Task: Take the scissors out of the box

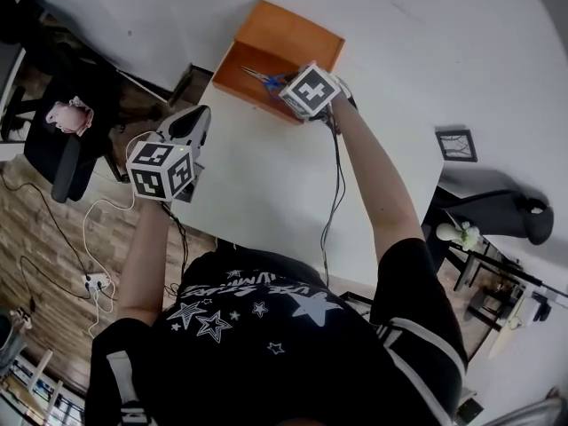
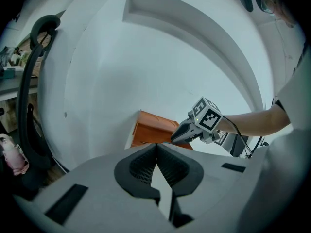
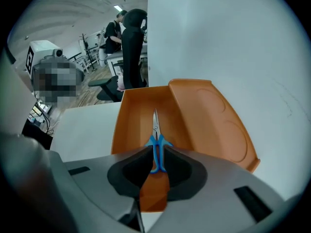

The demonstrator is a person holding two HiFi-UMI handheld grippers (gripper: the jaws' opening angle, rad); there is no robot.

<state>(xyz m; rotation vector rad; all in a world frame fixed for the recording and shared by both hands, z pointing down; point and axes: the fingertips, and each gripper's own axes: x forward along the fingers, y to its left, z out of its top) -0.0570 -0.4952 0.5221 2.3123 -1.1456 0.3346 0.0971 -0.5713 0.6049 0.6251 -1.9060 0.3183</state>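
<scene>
head view: right gripper is down at the orange box; scissors lie inside it. left gripper view: left gripper pressed together, empty, well apart from the box. right gripper view: jaws pinch the blue handles; lift-out not yet done.

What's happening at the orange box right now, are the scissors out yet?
Not yet. The person's right gripper is down in the open orange box, shut on the blue handles of the scissors, whose blades point away along the box floor. The scissors are inside the box. The left gripper is shut and empty, held off to the side over the white table.
</scene>
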